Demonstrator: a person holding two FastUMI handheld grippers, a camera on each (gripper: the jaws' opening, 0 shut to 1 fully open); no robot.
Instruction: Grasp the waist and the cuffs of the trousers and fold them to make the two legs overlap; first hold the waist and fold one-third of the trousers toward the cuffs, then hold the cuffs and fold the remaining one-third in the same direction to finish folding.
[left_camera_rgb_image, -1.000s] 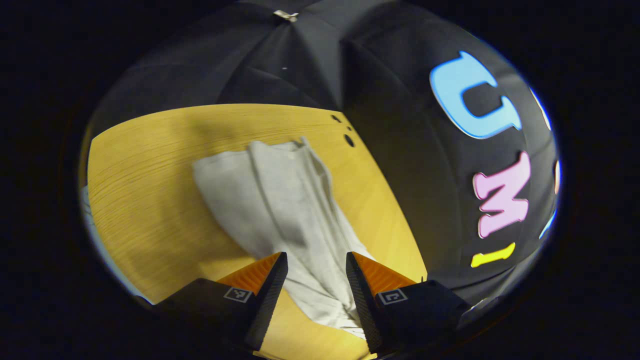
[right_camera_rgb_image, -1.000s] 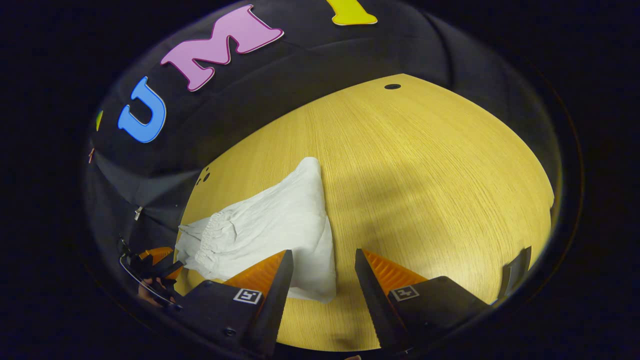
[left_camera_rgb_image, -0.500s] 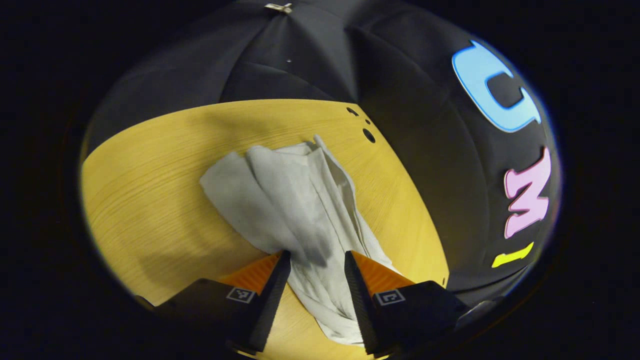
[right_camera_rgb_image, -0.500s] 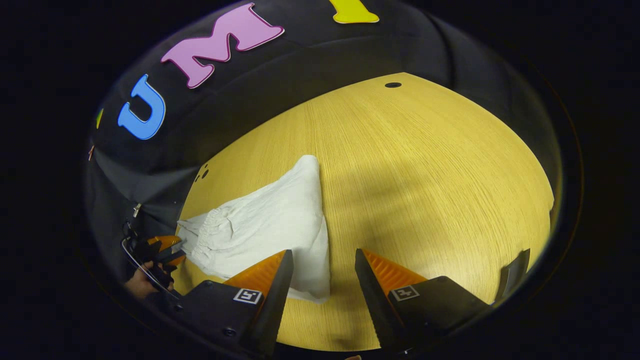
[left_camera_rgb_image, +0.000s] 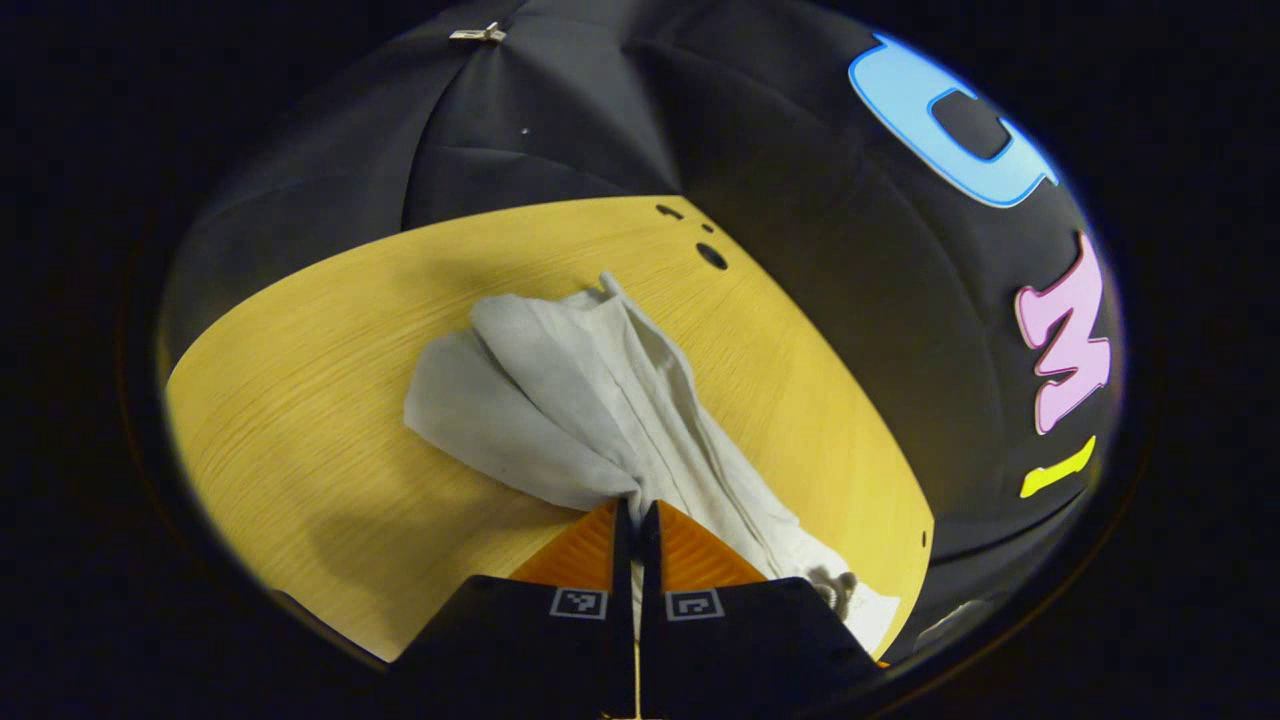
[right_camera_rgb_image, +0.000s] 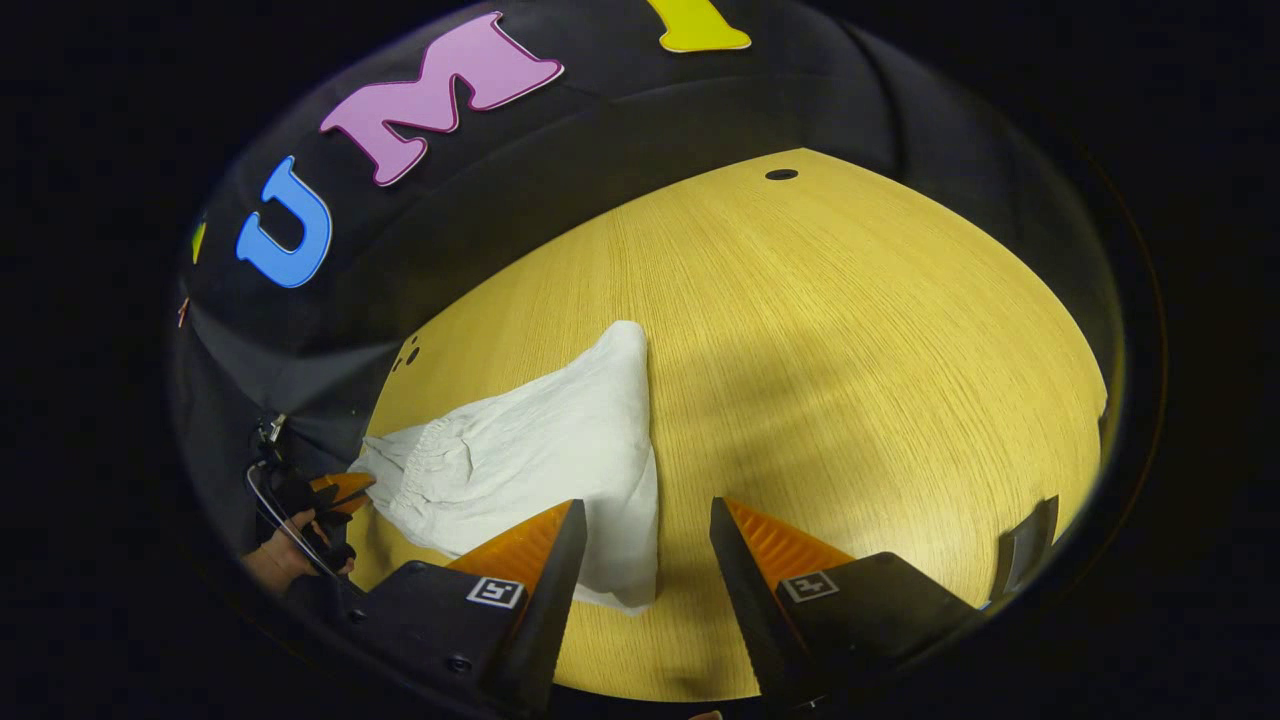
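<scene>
left gripper (left_camera_rgb_image: 636, 515) pinches the trousers (left_camera_rgb_image: 560, 400) at the waist on the counter (left_camera_rgb_image: 300, 400); right gripper (right_camera_rgb_image: 640, 530) gapes wide, holding nothing.

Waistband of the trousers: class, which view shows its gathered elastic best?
The right gripper view: the waistband lies flat, its gathers plain, beside the left gripper. In the left gripper view the trousers are bunched; only a puckered bit shows by the left gripper.
</scene>
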